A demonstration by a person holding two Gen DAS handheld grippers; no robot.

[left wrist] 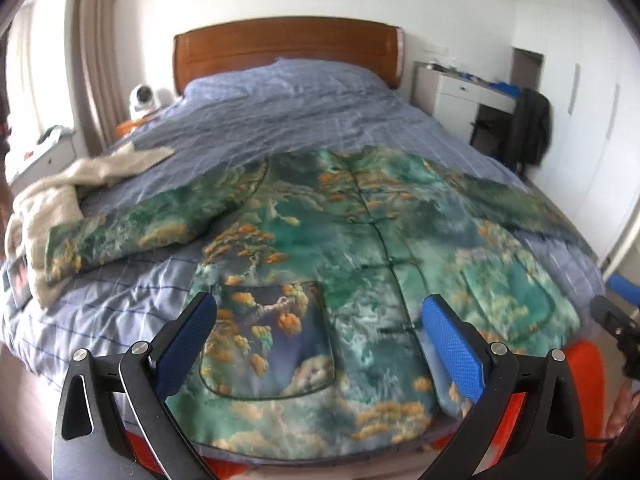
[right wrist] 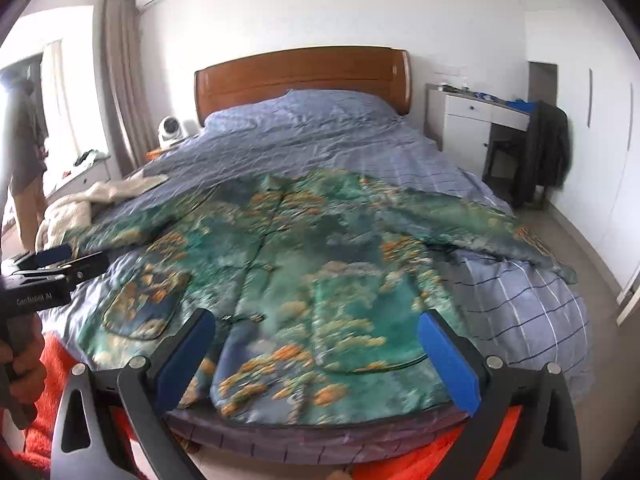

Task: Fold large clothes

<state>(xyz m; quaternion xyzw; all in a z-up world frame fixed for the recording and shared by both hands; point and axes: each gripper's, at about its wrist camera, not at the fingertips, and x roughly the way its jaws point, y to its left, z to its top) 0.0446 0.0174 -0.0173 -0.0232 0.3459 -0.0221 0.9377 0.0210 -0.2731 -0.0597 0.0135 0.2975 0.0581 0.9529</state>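
A large green jacket [left wrist: 340, 240] with an orange tree print lies spread flat, front up, on the bed, sleeves stretched out to both sides. It also shows in the right wrist view [right wrist: 320, 248]. My left gripper [left wrist: 320, 320] is open and empty, above the jacket's lower hem near its left pocket. My right gripper [right wrist: 316, 332] is open and empty, above the hem near the right pocket. The left gripper also shows in the right wrist view [right wrist: 60, 256] at the left edge.
The bed has a blue checked cover [left wrist: 280, 112] and a wooden headboard [left wrist: 288, 44]. A beige garment [left wrist: 72, 188] lies crumpled at the bed's left edge. A white desk [right wrist: 472, 120] and a chair with a dark coat [right wrist: 548, 148] stand right. An orange blanket [right wrist: 440, 464] hangs below the foot.
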